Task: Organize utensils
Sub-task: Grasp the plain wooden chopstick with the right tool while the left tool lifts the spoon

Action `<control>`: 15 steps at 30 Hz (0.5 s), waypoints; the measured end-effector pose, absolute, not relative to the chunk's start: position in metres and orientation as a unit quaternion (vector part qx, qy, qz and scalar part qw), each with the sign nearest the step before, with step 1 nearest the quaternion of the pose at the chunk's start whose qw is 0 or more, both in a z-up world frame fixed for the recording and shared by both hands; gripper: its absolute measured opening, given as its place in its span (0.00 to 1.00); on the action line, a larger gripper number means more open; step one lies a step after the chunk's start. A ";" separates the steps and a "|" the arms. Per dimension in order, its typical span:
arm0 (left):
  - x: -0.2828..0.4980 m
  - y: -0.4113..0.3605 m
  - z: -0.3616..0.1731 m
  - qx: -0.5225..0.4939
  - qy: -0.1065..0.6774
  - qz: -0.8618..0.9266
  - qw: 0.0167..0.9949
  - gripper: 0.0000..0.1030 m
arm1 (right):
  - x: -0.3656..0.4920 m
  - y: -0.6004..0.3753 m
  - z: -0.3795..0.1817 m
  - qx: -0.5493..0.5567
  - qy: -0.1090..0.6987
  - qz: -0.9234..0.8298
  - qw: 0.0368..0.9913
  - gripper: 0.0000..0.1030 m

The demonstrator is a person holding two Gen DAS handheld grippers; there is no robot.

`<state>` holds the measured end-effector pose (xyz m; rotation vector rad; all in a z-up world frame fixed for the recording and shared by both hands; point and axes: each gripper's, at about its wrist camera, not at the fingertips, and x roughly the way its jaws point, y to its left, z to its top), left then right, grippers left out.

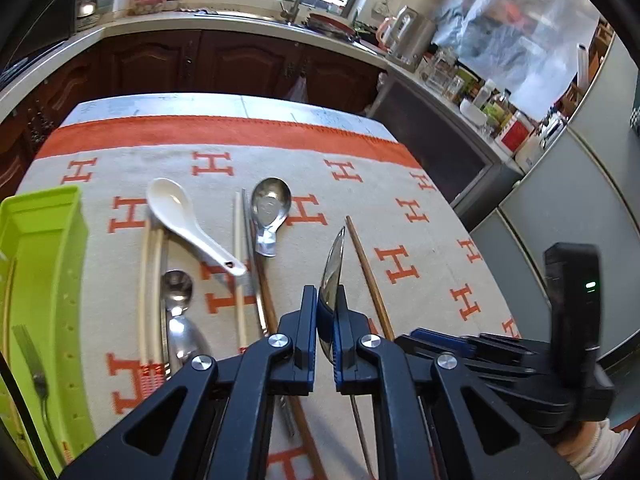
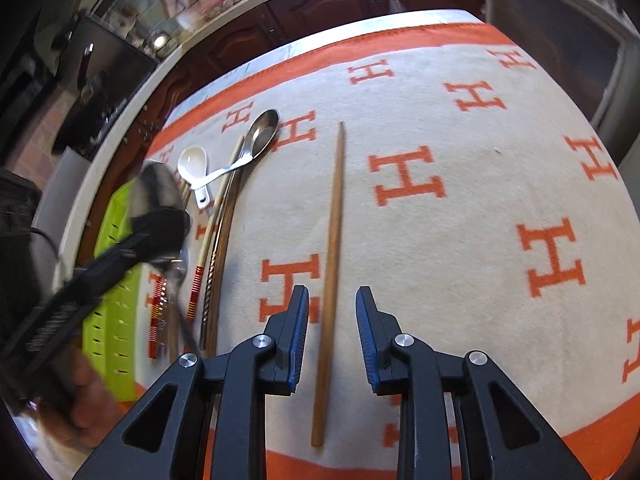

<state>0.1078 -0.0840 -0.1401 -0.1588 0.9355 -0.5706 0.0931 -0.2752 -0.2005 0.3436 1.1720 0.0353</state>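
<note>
Steel shines between the left gripper (image 1: 325,326)'s pads; it is a metal spoon (image 1: 334,268), held on its edge, bowl pointing away, lifted clear of the cloth (image 1: 400,208); the jaws are pressed together on it, tight.

Sorting seems partly done; a green tray (image 1: 44,240) sits at the left side of the table, and a fork (image 1: 36,372) already lies inside it; I think this spoon is on its way there next. That move means swinging the spoon over to the left, above the other things, then letting go over the tray; the spoon is thin and slippery, so it could twist in the grip.

Lots is left on the cloth; a white spoon (image 1: 188,220) rests across pale chopsticks (image 1: 150,292); a big steel spoon (image 1: 270,208) lies beside it; a smaller steel spoon (image 1: 178,312) lies nearer the tray.

Now the right gripper (image 2: 332,340); its jaws stand apart, with blue pads on either side of one brown wooden chopstick (image 2: 332,264); the pads do not touch it; the chopstick lies flat on the cloth, well apart from the pile. I guess that hand needs to come down and squeeze to pick it up; I cannot tell how high above the chopstick it hangs.
</note>
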 end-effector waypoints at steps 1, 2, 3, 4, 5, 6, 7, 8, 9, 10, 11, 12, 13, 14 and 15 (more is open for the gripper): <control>0.106 -0.080 -0.138 -0.078 0.441 -0.269 0.853 0.04 | 0.095 -0.269 -0.203 0.144 0.552 0.013 0.821 0.24; 0.102 -0.073 -0.134 -0.080 0.437 -0.265 0.856 0.04 | 0.098 -0.264 -0.205 0.131 0.554 0.009 0.822 0.24; 0.099 -0.067 -0.131 -0.083 0.434 -0.263 0.858 0.04 | 0.100 -0.256 -0.207 0.113 0.555 0.005 0.824 0.24; 0.096 -0.062 -0.128 -0.085 0.431 -0.261 0.860 0.04 | 0.101 -0.252 -0.209 0.101 0.554 0.002 0.826 0.24; 0.094 -0.057 -0.125 -0.087 0.429 -0.259 0.861 0.04 | 0.101 -0.244 -0.208 0.074 0.544 -0.008 0.836 0.24; 0.091 -0.051 -0.122 -0.091 0.426 -0.257 0.863 0.04 | 0.101 -0.239 -0.210 0.054 0.543 -0.013 0.838 0.24; 0.087 -0.044 -0.118 -0.094 0.422 -0.255 0.865 0.04 | 0.100 -0.231 -0.211 0.028 0.537 -0.025 0.843 0.18; 0.084 -0.039 -0.115 -0.097 0.420 -0.254 0.866 0.04 | 0.100 -0.227 -0.212 0.013 0.534 -0.035 0.845 0.14; 0.079 -0.032 -0.110 -0.101 0.414 -0.252 0.869 0.04 | 0.099 -0.224 -0.212 0.001 0.531 -0.043 0.846 0.08; 0.076 -0.027 -0.106 -0.103 0.411 -0.251 0.871 0.04 | 0.099 -0.225 -0.212 0.004 0.532 -0.044 0.846 0.07; 0.073 -0.021 -0.102 -0.106 0.407 -0.249 0.872 0.04 | 0.099 -0.227 -0.211 0.016 0.535 -0.045 0.843 0.06; 0.070 -0.015 -0.097 -0.110 0.403 -0.246 0.875 0.04 | 0.100 -0.229 -0.210 0.031 0.541 -0.043 0.839 0.06; 0.068 -0.009 -0.093 -0.113 0.399 -0.245 0.876 0.04 | 0.098 -0.232 -0.209 0.047 0.546 -0.041 0.835 0.06; 0.064 -0.002 -0.088 -0.117 0.396 -0.243 0.878 0.04 | 0.098 -0.233 -0.208 0.063 0.550 -0.036 0.832 0.06; 0.060 0.008 -0.082 -0.120 0.391 -0.239 0.881 0.04 | 0.097 -0.234 -0.205 0.081 0.552 -0.030 0.830 0.06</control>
